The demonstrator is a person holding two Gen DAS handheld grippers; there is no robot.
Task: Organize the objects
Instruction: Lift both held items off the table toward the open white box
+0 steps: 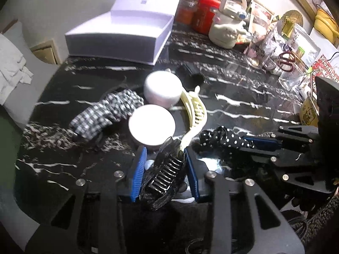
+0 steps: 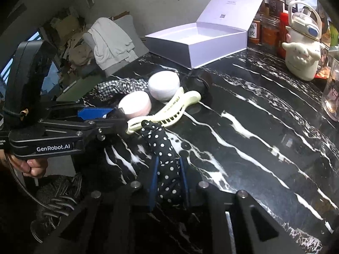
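while left gripper (image 1: 165, 167) pinches black claw clip (image 1: 163, 177); right gripper (image 2: 168, 175) — polka-dot scrunchie (image 2: 164, 154)

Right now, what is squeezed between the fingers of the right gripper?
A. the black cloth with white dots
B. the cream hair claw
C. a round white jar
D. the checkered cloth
A. In the right wrist view the right gripper has its blue pads pressed on the black cloth with white dots, while the cream hair claw lies on the black marble table ahead of it.

Left gripper (image 1: 165, 169) jaws clamped, right gripper (image 2: 168, 169) jaws apparently clamped, both low
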